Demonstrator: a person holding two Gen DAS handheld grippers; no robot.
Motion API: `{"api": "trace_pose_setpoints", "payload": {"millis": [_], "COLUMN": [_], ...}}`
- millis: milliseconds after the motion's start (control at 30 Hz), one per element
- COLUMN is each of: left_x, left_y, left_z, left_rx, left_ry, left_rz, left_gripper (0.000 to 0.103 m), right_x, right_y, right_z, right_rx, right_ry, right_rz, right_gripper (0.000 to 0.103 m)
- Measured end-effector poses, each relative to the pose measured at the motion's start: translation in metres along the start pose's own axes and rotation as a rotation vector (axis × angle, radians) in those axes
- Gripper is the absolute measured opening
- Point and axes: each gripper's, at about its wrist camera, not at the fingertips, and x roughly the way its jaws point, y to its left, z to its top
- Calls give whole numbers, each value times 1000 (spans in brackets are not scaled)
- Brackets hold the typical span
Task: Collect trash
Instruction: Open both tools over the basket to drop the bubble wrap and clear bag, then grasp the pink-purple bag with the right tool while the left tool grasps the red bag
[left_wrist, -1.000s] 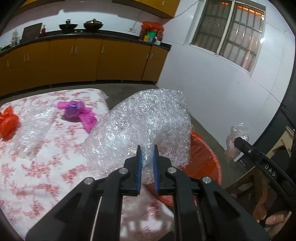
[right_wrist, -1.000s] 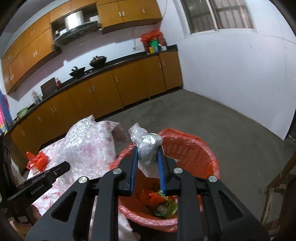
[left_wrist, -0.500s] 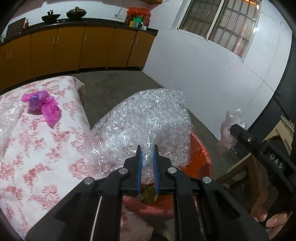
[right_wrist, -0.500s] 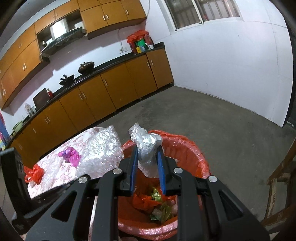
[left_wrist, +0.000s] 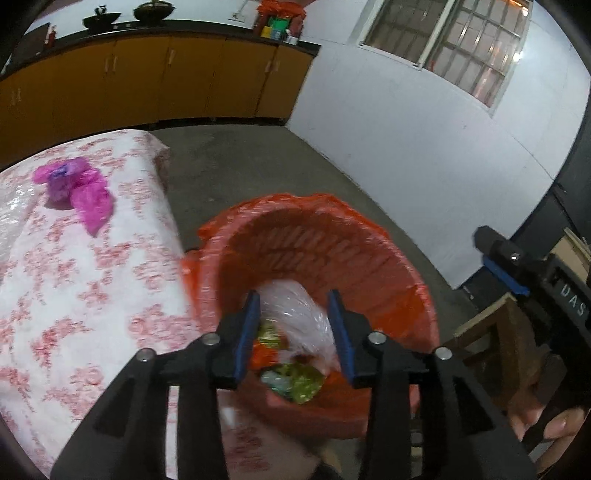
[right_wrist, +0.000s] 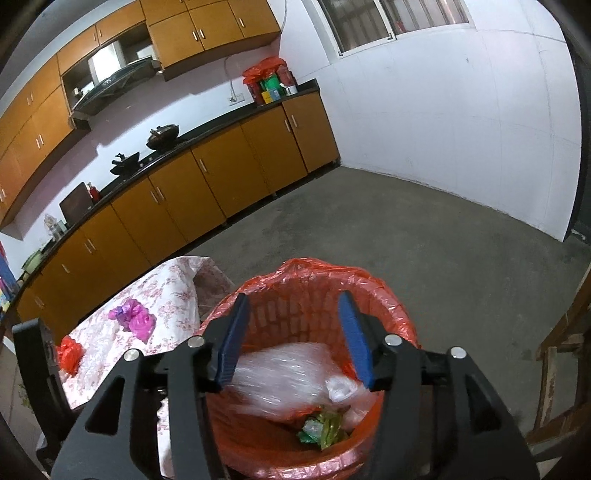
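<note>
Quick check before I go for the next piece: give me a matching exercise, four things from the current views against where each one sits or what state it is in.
Things:
1. clear bubble wrap sheet
2. crumpled magenta plastic bag
3. small red plastic bag
4. left gripper

Places or states:
A. open, above the orange-lined waste basket
B. on the floral tablecloth, nearer its far end
C. inside the basket, on top of green wrappers
D. on the tablecloth, nearer the camera than the magenta bag in the right wrist view

Pairs: 1-C, 2-B, 3-D, 4-A
</note>
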Motion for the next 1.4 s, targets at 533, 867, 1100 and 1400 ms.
{"api": "trace_pose_setpoints", "payload": {"millis": [533, 867, 1100, 1400], "left_x": [-69, -133, -169, -176], "left_y": [83, 175, 241, 284], "left_z": [-15, -29, -31, -25], "left_rx": [9, -83, -212, -270], "left_ry": [-143, -219, -266, -280], "left_rz": [382, 641, 739, 794], "left_gripper": [72, 81, 83, 93], "right_x": [17, 73, 142, 216], "right_y": [65, 166, 246, 306], "right_z": [-9, -24, -42, -57], "right_rx": [-202, -359, -462, -596], "right_ry": [56, 162, 245, 286], "right_rz": [70, 228, 290, 277], "right_gripper": [53, 53, 55, 78]}}
